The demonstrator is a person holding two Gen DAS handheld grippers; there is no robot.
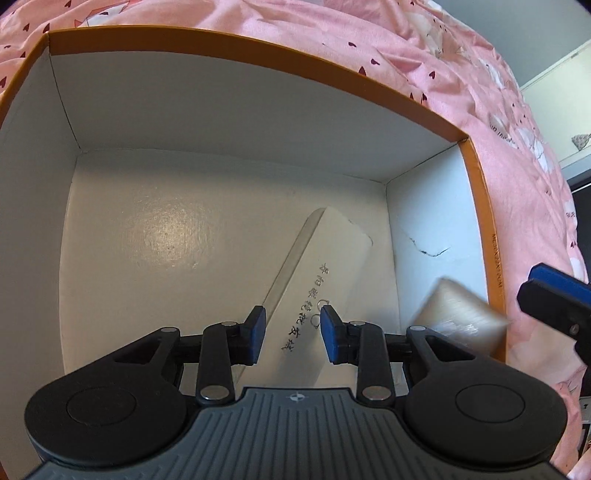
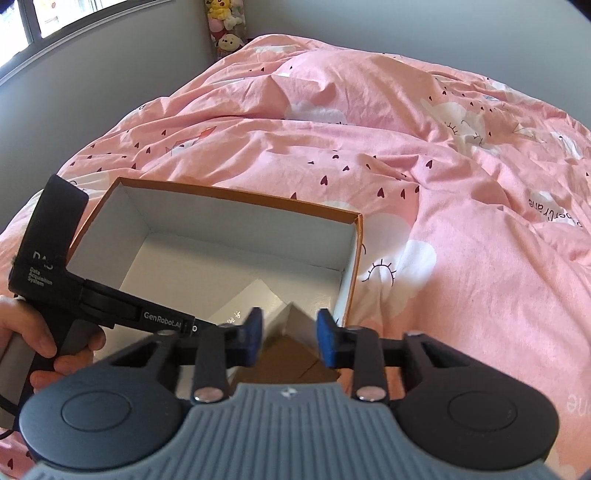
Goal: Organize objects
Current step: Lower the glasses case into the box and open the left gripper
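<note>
An open cardboard box [image 1: 480,206] with an orange rim and white inside stands on the bed; it also shows in the right wrist view [image 2: 352,258]. A long white carton [image 1: 325,266] with printed characters lies on its floor by the right wall. My left gripper [image 1: 292,334] is open inside the box, with the carton's near end between its jaws; whether they touch it I cannot tell. My right gripper [image 2: 290,338] holds a small brown cardboard box [image 2: 291,343] between its fingers over the big box's near right corner; it shows blurred in the left wrist view [image 1: 461,314].
A pink duvet [image 2: 424,155] with hearts and clouds covers the bed all around the box. Plush toys [image 2: 223,26] sit in the far corner by a grey wall and window. A hand [image 2: 44,343] holds the left gripper's handle.
</note>
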